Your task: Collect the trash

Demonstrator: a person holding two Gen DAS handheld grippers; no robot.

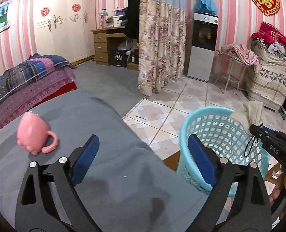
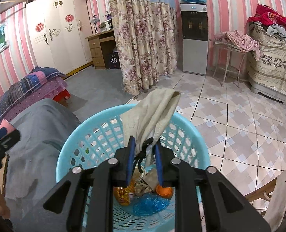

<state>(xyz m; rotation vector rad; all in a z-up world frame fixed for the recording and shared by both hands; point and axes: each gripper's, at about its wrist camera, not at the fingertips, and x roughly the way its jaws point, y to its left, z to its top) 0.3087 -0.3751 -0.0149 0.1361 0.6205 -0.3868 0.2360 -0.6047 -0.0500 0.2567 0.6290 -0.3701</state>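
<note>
While the cloth is hung over the basket, status is logged:
right gripper (image 2: 144,152): clamped on beige cloth (image 2: 152,114), held above blue basket (image 2: 185,127) for a clean drop.
left gripper (image 1: 143,158): fingers spread wide, nothing between (parked over grey cover (image 1: 104,119)).
pink mug (image 1: 36,133): tipped on cover, near basket-side edge.
basket contents: wrappers, orange item.

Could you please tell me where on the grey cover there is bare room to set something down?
The grey cover lies bare between the pink mug and the blue basket, and in front of the left tongs. It is crowded inside the basket, where the right tongs hold a beige cloth over trash.
</note>
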